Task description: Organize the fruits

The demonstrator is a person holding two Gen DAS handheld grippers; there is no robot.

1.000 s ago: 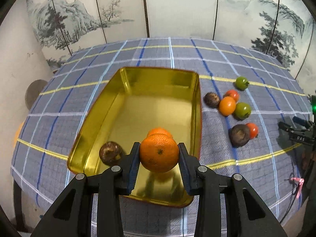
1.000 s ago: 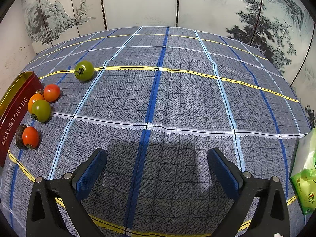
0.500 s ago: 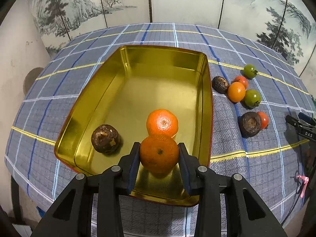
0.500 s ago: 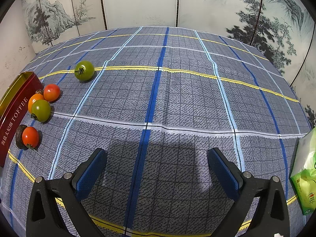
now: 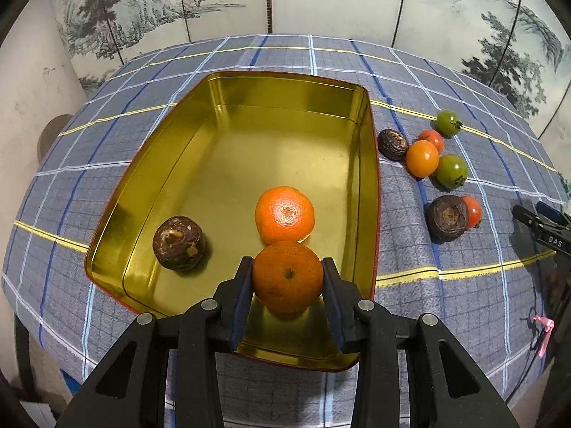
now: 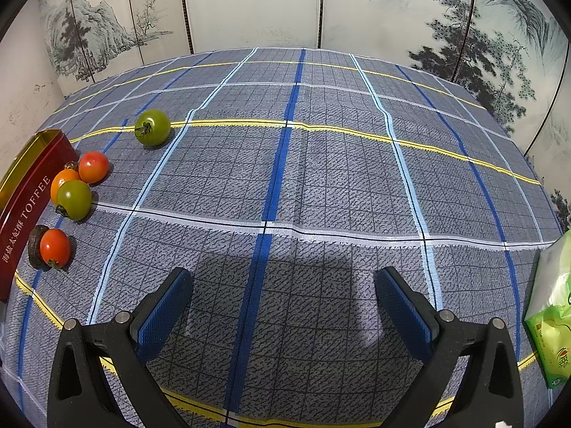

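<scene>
We hold a round, dimpled orange mandarin [image 5: 287, 276] clamped between the blue-padded fingers of our left gripper [image 5: 287, 280], hanging over the near end of the gold-lined rectangular metal tin [image 5: 185, 149], just in front of a second orange mandarin [image 5: 284, 214] and a brown, rough-skinned round fruit [image 5: 179, 238] already lying inside. We judge the mandarin light and slightly soft, with a waxy peel that could slip or bruise under hard squeezing; the grip across its widest middle looks right. Our right gripper [image 6: 282, 306] stands wide apart and empty above the blue plaid tablecloth [image 6: 321, 178]. The tin's red outer wall [image 6: 25, 221] reads "TOFFEE" beside Chinese characters we cannot make out. A green plastic packet [image 6: 551, 321] carries print too small to read.
</scene>
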